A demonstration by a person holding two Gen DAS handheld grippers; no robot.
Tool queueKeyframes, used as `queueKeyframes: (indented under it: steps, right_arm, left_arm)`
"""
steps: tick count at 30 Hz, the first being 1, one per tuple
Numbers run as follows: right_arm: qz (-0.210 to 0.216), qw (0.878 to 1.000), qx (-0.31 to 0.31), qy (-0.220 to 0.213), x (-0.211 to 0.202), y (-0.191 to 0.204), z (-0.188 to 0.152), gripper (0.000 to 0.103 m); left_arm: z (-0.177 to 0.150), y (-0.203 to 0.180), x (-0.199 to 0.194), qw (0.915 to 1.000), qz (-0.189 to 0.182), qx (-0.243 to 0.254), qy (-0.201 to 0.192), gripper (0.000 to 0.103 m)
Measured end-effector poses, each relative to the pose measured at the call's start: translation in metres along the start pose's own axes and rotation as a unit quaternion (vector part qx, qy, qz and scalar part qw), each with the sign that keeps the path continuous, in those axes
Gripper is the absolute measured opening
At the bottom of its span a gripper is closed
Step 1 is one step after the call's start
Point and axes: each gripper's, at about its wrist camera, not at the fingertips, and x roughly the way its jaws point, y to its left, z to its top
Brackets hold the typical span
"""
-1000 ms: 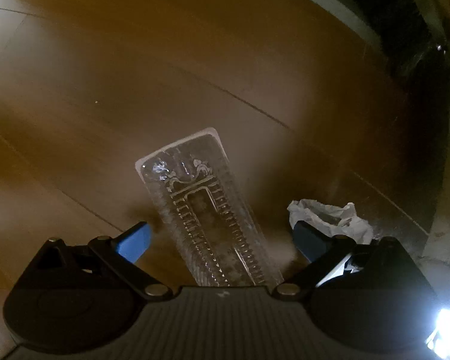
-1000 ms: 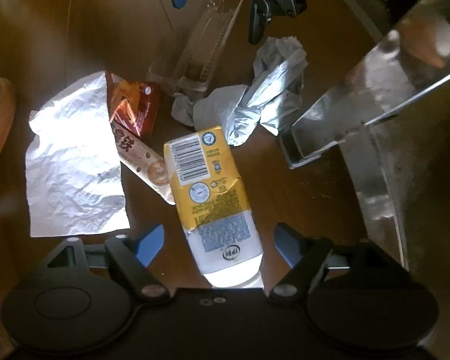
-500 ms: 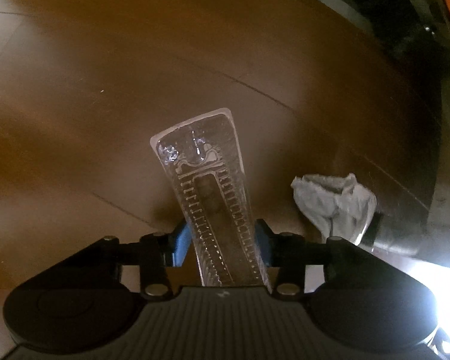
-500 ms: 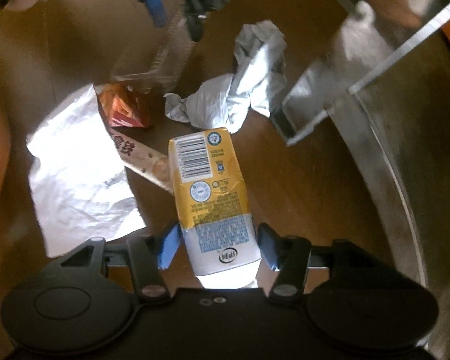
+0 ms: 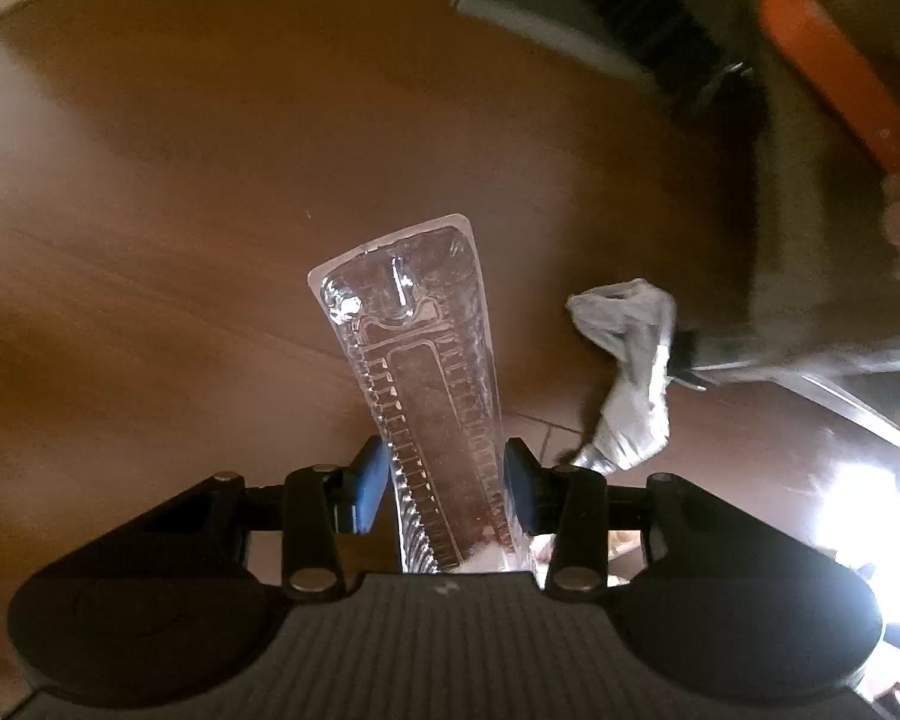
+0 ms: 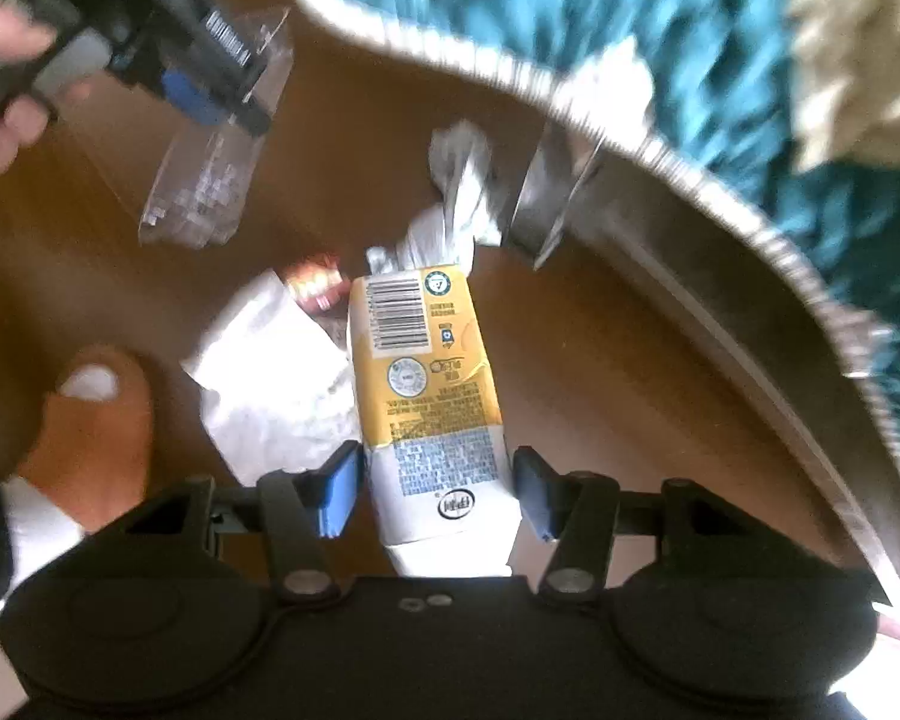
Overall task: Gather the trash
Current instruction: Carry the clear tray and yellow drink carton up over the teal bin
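Observation:
My left gripper (image 5: 444,483) is shut on a long clear plastic tray (image 5: 426,372) and holds it above the wooden floor (image 5: 210,180). It also shows in the right wrist view (image 6: 210,174), held by the left gripper (image 6: 192,90) at the upper left. My right gripper (image 6: 435,489) is shut on a yellow and white drink carton (image 6: 426,396), lifted off the floor. Below lie a white paper sheet (image 6: 270,384), a red snack wrapper (image 6: 315,285) and a crumpled white bag (image 6: 456,204), which also shows in the left wrist view (image 5: 630,360).
A metal leg (image 6: 546,192) stands by the crumpled bag. A teal cushion with a pale trim (image 6: 630,30) fills the upper right of the right wrist view. A foot in an orange slipper (image 6: 90,432) is at the left. An orange object (image 5: 834,60) is at upper right.
Both grippers went from open to shut, the left on the clear tray and the right on the carton. Both have since lifted their loads away from the floor.

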Motion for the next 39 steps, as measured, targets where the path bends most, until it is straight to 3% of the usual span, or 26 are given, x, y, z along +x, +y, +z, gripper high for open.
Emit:
queueKeyframes:
  steps: [7,16,24,31,39]
  right_arm:
    - [-0.014,0.995,0.039,-0.090,-0.113,0.002,0.004,0.053]
    - [-0.037,0.975,0.075,-0.205,-0.246,0.011,-0.013,0.052]
    - [-0.049,0.953,0.085,-0.285,-0.326,0.029,-0.040,0.052]
    - [-0.085,0.924,0.078,-0.366,-0.402,0.027,-0.050,0.052]
    - [-0.140,0.890,0.087,-0.425,-0.468,-0.011,-0.037,0.052]
  left_arm:
    - [-0.007,-0.010,-0.115,0.9963,-0.031,0.033,-0.073,0.042]
    - [-0.035,-0.035,-0.259,0.9784,-0.067,0.063,-0.185,0.042]
    - [-0.081,-0.062,-0.352,0.9607,-0.102,0.098,-0.238,0.042]
    - [-0.100,-0.099,-0.428,0.9396,-0.119,0.140,-0.289,0.042]
    - [-0.087,-0.152,-0.504,0.9008,-0.135,0.194,-0.364,0.042]
